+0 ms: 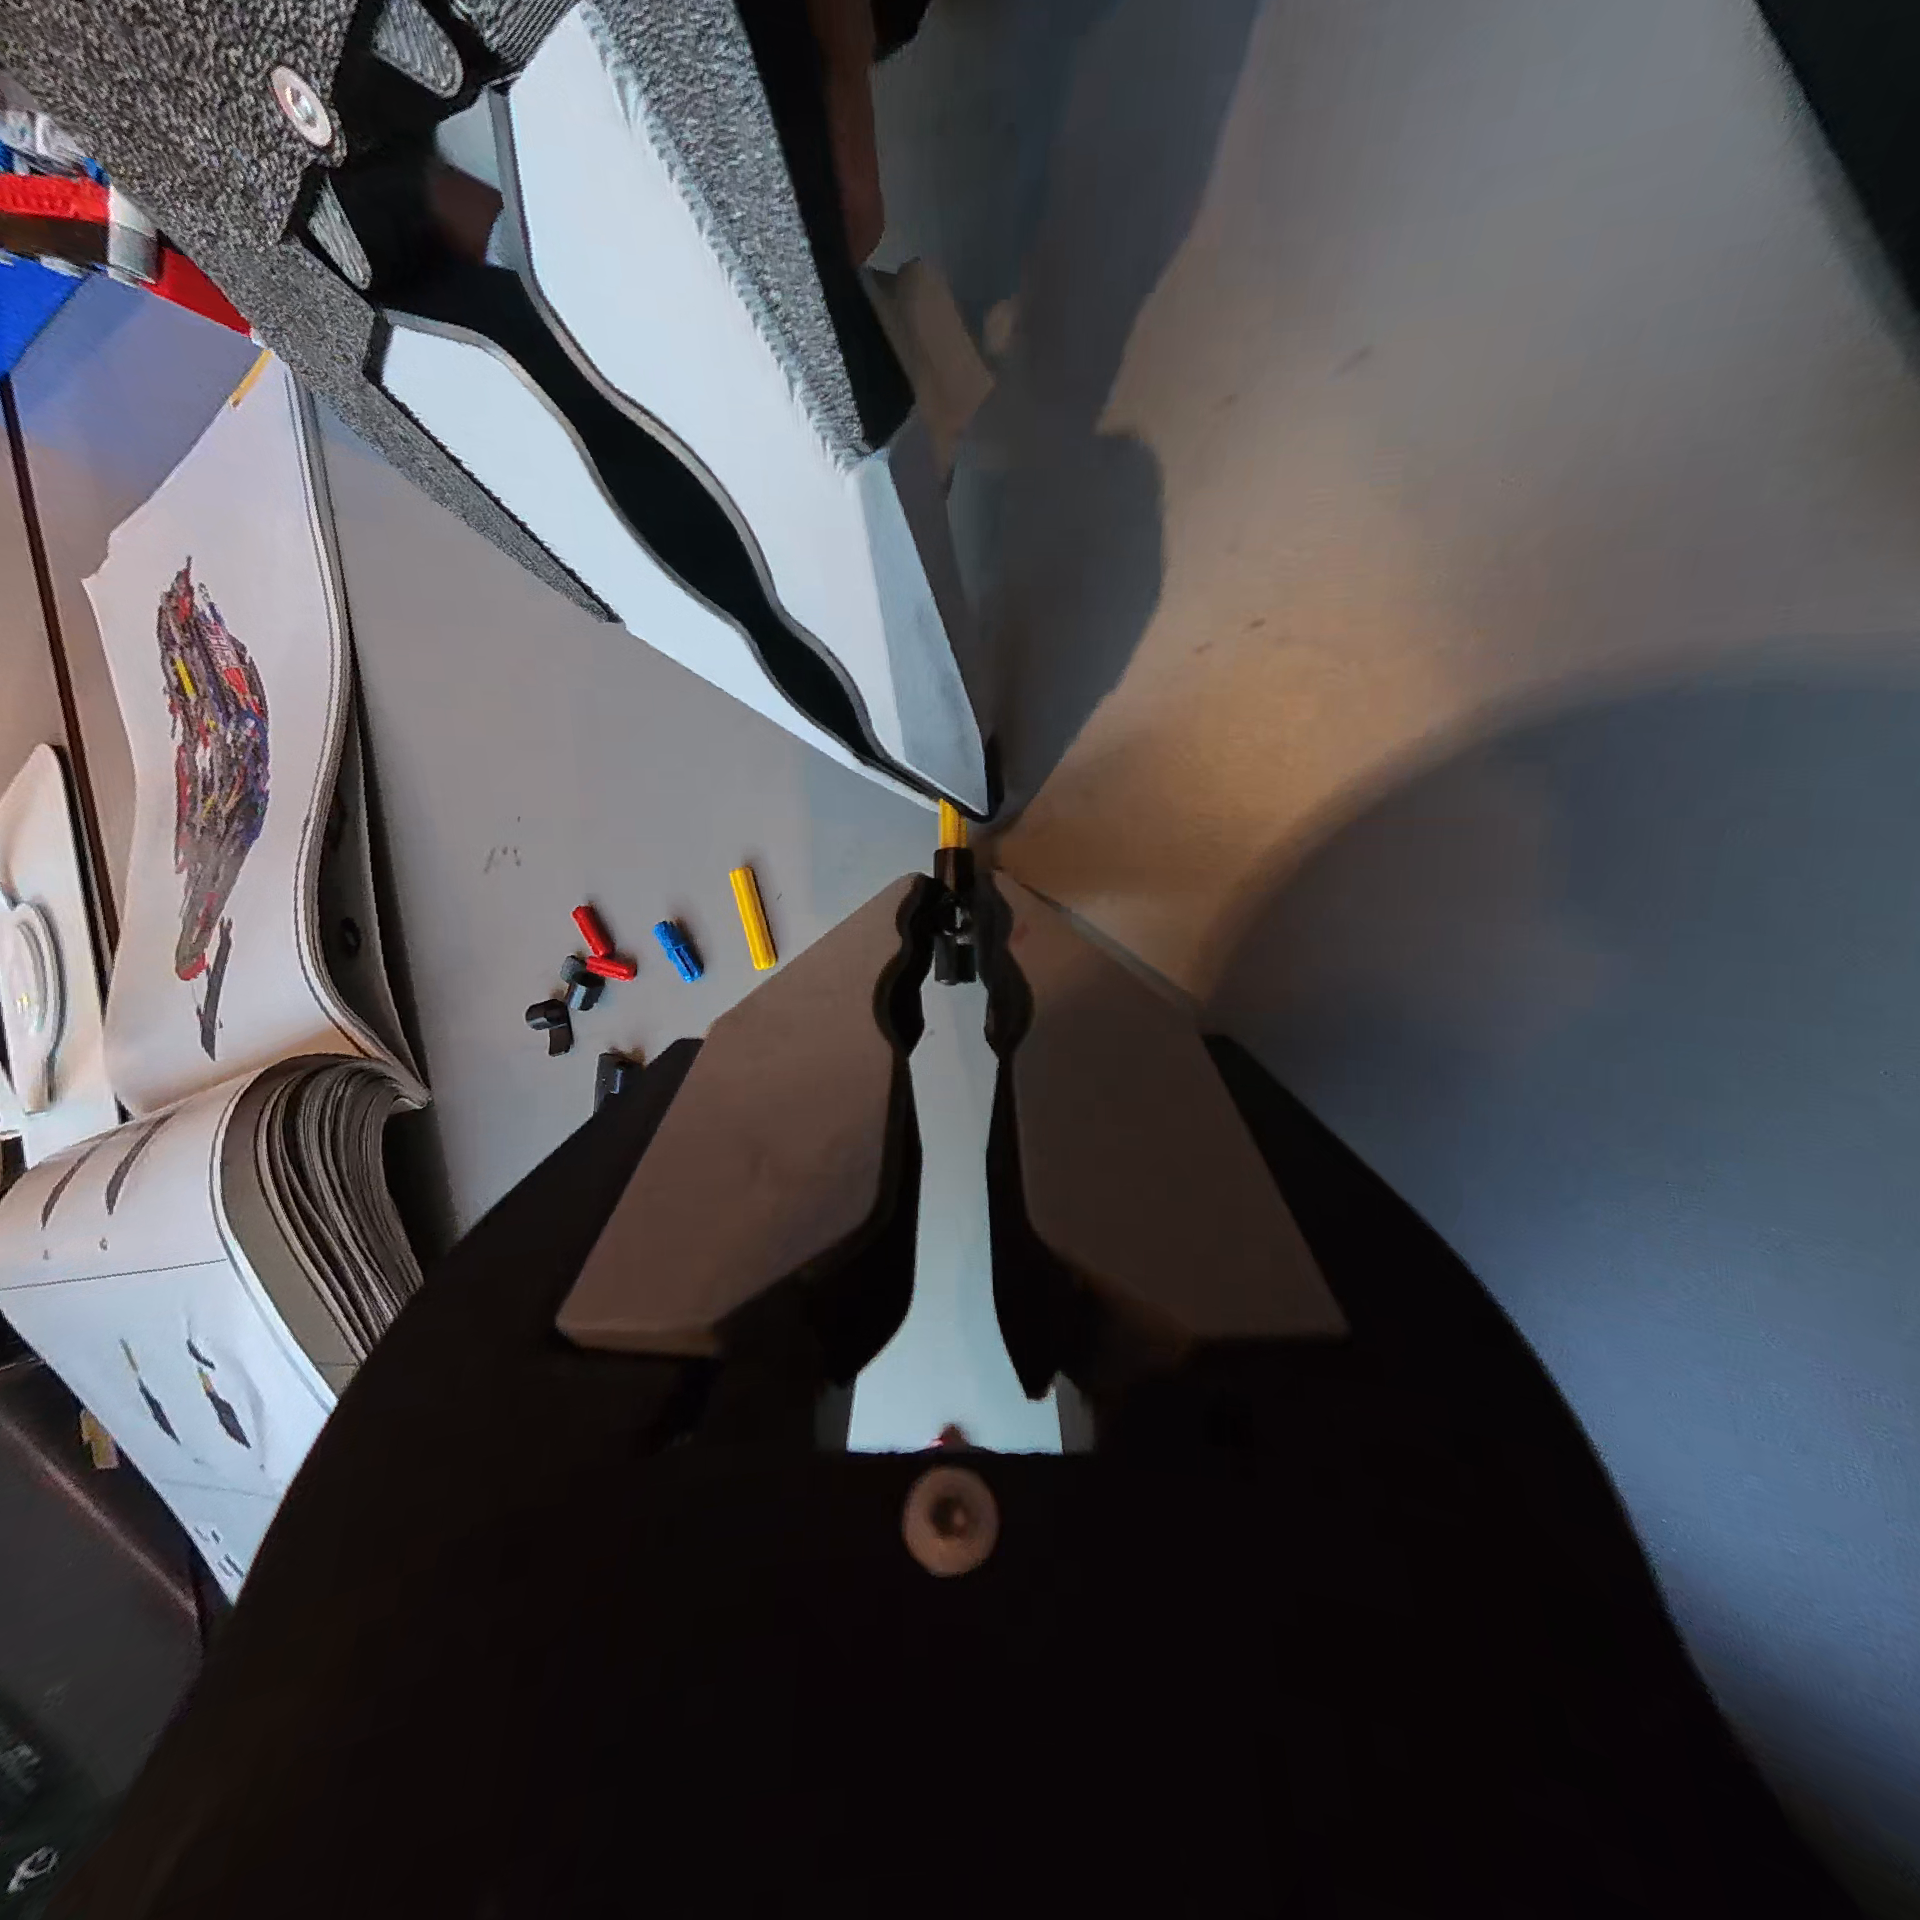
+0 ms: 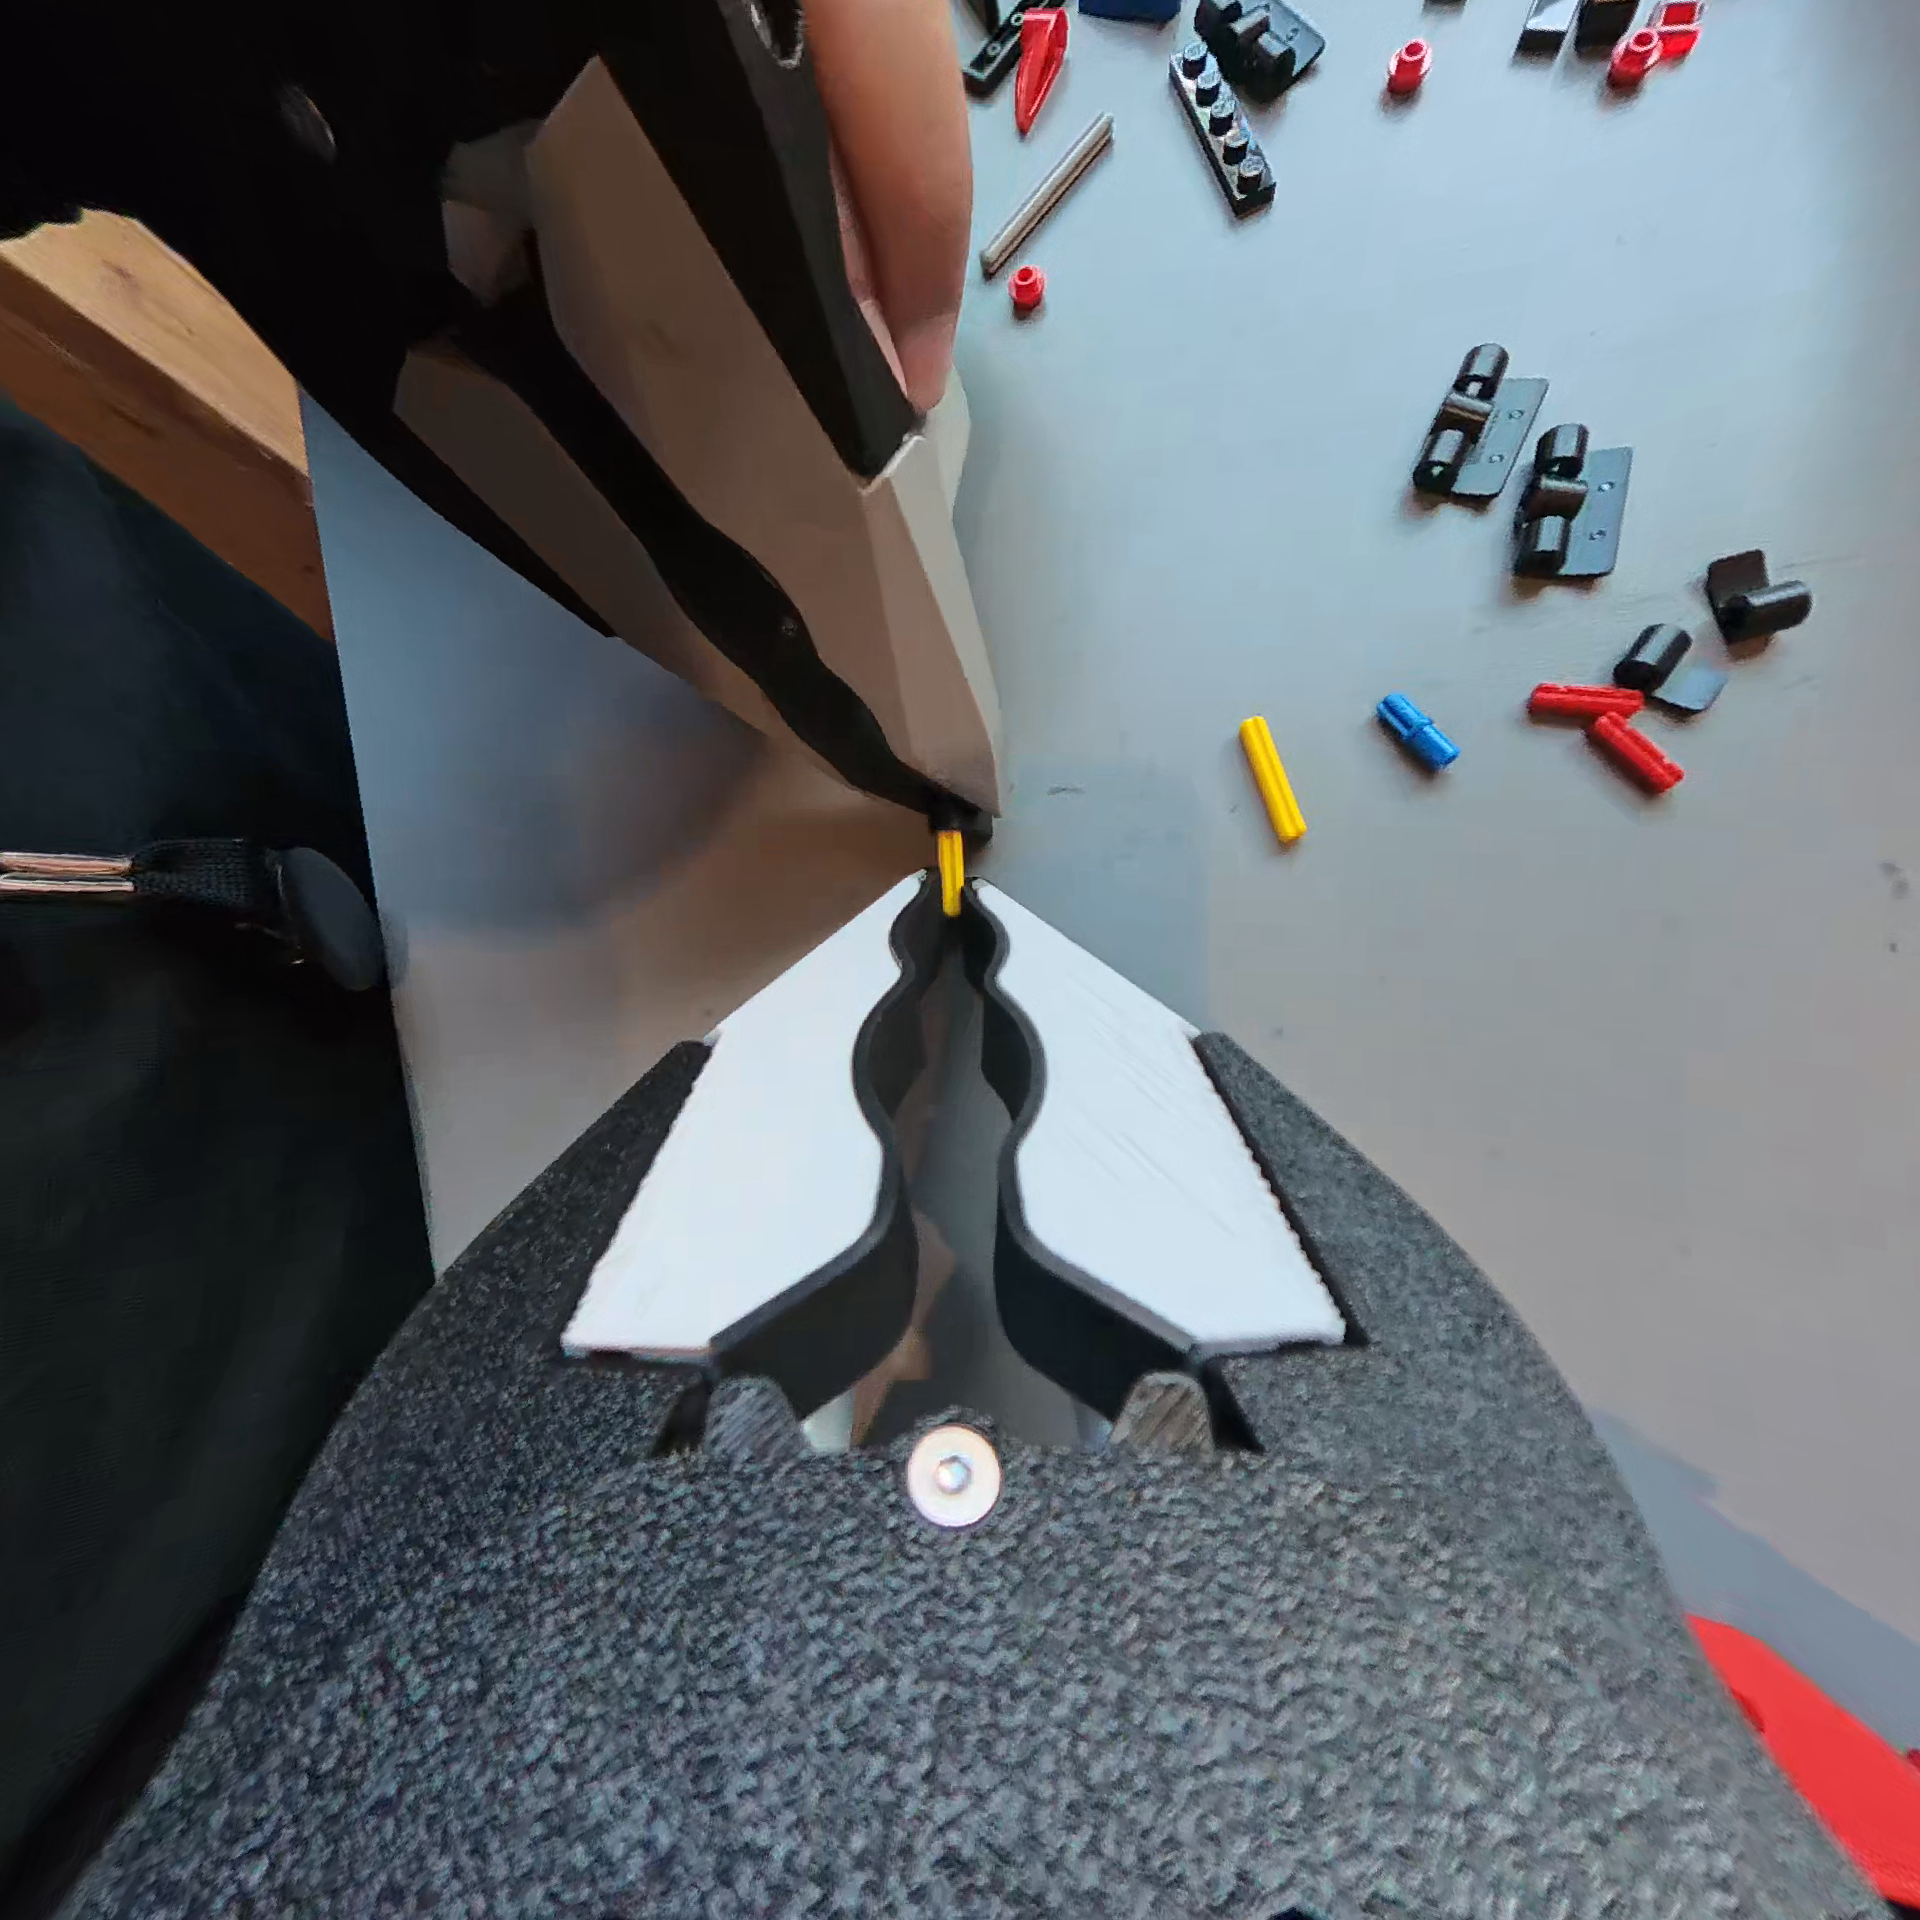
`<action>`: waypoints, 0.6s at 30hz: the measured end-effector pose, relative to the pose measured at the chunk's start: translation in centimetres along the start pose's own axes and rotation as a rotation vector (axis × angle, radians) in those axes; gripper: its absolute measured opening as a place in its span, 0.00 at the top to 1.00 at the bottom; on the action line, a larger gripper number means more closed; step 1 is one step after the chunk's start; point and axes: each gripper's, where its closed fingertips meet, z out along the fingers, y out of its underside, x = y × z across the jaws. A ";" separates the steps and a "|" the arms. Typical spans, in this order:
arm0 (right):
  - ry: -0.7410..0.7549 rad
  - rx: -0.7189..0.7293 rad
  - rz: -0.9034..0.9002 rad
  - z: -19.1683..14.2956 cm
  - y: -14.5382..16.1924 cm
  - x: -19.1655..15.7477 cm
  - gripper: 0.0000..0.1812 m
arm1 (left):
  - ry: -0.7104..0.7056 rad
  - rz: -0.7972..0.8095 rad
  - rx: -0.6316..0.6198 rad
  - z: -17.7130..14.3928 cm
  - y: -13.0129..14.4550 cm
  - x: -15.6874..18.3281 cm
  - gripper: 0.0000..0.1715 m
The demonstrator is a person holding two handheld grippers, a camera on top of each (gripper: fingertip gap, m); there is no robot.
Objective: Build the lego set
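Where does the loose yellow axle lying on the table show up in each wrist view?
Left wrist view: loose yellow axle lies on the table left of centre, just left of the left claw.
Right wrist view: it lies right of centre, upper right of the right claw.
Shared landmark: the blue pin beside it.

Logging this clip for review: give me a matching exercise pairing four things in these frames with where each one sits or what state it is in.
Things
1. yellow rod
2. small black connector
3. blue pin
4. instruction booklet

States
A. lying loose on the table between a spare yellow rod and two red pins
B. open at the table's edge
C. pinched in the right gripper
D. pinched in the left gripper

Pairs: 1-C, 2-D, 3-A, 4-B
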 end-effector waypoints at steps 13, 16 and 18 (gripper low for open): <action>0.070 0.077 0.033 -0.6 -0.1 0.1 0.99 | 0.119 -0.288 0.110 -0.3 0.4 0.0 0.97; 0.035 0.114 0.087 -1.0 0.2 -0.3 1.00 | 0.140 -0.319 0.140 -0.3 0.4 0.0 0.97; 0.038 0.129 0.087 -1.1 0.1 -0.3 1.00 | 0.146 -0.322 0.150 -0.3 0.3 0.1 0.97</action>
